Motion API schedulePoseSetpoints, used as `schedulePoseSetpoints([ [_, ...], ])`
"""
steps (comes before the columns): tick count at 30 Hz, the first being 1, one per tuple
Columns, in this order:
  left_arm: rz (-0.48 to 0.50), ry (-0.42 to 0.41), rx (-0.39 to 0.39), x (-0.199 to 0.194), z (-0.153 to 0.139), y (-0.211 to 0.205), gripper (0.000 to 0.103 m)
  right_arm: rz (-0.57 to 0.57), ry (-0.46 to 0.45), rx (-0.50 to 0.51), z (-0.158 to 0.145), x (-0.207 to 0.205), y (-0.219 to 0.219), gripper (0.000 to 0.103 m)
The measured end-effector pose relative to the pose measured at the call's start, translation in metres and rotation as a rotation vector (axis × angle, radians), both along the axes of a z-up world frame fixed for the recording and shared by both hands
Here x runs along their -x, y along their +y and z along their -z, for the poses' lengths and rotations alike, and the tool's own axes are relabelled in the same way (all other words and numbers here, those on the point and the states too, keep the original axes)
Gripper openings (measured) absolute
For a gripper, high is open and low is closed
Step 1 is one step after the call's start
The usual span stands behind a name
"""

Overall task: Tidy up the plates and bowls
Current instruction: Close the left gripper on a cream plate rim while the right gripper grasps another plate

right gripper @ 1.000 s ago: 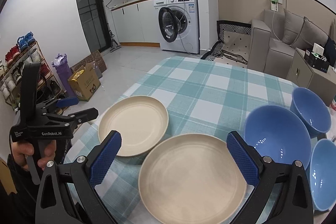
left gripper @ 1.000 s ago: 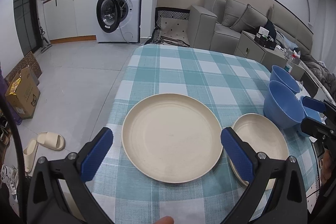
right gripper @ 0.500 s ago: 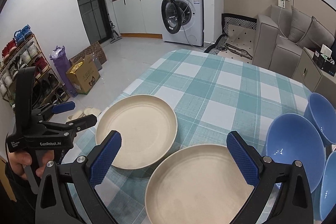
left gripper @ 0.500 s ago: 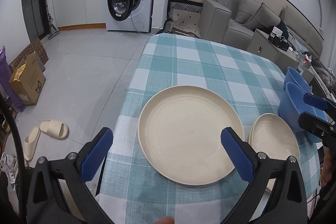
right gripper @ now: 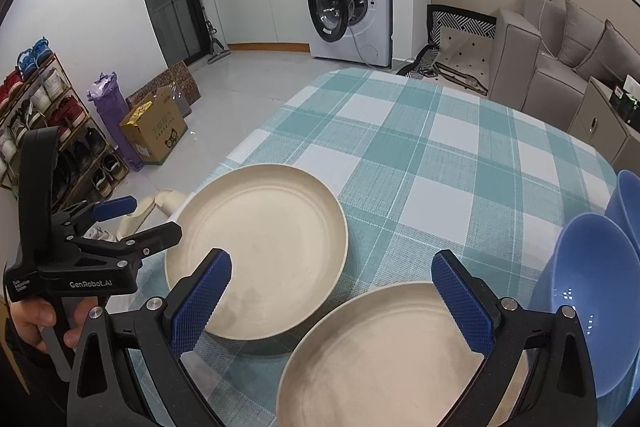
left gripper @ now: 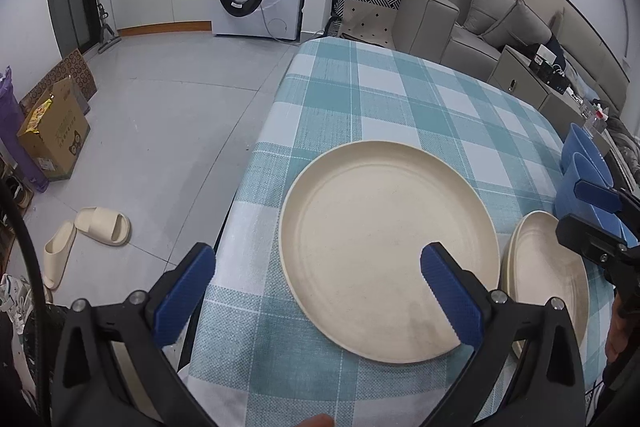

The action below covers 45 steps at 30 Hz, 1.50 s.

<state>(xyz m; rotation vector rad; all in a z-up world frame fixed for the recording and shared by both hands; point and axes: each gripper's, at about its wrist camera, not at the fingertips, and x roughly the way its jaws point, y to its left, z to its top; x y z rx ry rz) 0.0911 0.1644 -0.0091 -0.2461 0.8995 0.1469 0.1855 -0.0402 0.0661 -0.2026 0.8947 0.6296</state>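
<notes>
Checked-cloth bench (left gripper: pixel 400 99), kitchen behind. Both grippers have drawn back toward the near edge; fingers wide open, empty. Left gripper (left gripper: pixel 320 291) faces large plate (left gripper: pixel 380 227); second plate (right gripper: pixel 384 355) right, blue bowls (right gripper: pixel 588 291) beyond. Nothing stacked yet.

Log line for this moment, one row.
left gripper open, empty | right gripper open, empty | two cream plates side by side | blue bowls unstacked

Light: my room is evenly lit and fairly bright, the source out of view.
Glare: small white highlights on the blue bowl (right gripper: pixel 580 291) by my right claw; a soft sheen on the floor.
Shadows: faint, close under the plate (right gripper: pixel 256 251) rims.
Distortion: strong fisheye, walls bowing, black corners.
Focus: sharp mid-frame, softer towards the edges.
</notes>
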Motion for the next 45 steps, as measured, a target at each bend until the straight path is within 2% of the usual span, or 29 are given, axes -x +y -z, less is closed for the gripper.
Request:
schedulePoseSetpoints([
  [14, -0.024, 0.052, 0.016, -0.009, 0.022, 0.011, 0.103, 0.001, 0.081, 0.067, 0.047, -0.026, 0.021, 0.102],
  [22, -0.024, 0.072, 0.037, -0.013, 0.031, 0.015, 0.101, -0.027, 0.100, 0.095, 0.061, -0.028, 0.030, 0.101],
  [24, -0.011, 0.071, 0.052, -0.014, 0.033, 0.015, 0.101, -0.033, 0.108, 0.094, 0.064, -0.029, 0.032, 0.099],
  [26, 0.005, 0.070, 0.057, -0.013, 0.033, 0.014, 0.100, -0.034, 0.128, 0.097, 0.068, -0.032, 0.034, 0.089],
  [28, 0.023, 0.065, 0.057, -0.014, 0.033, 0.011, 0.099, -0.042, 0.141, 0.101, 0.071, -0.033, 0.036, 0.084],
  [30, 0.034, 0.061, 0.053, -0.014, 0.033, 0.009, 0.098, -0.048, 0.142, 0.103, 0.074, -0.033, 0.037, 0.084],
  [38, 0.031, 0.079, 0.063, -0.015, 0.040, 0.012, 0.086, -0.050, 0.152, 0.110, 0.078, -0.034, 0.039, 0.073],
  [41, 0.030, 0.080, 0.061, -0.014, 0.042, 0.012, 0.085, -0.056, 0.153, 0.112, 0.079, -0.034, 0.040, 0.068],
  [42, 0.032, 0.083, 0.061, -0.014, 0.042, 0.012, 0.083, -0.059, 0.153, 0.116, 0.079, -0.033, 0.040, 0.067],
  [44, 0.035, 0.090, 0.061, -0.014, 0.044, 0.012, 0.070, -0.069, 0.151, 0.119, 0.079, -0.031, 0.041, 0.064],
  [45, 0.037, 0.095, 0.058, -0.014, 0.045, 0.011, 0.067, -0.073, 0.151, 0.121, 0.080, -0.030, 0.042, 0.062],
])
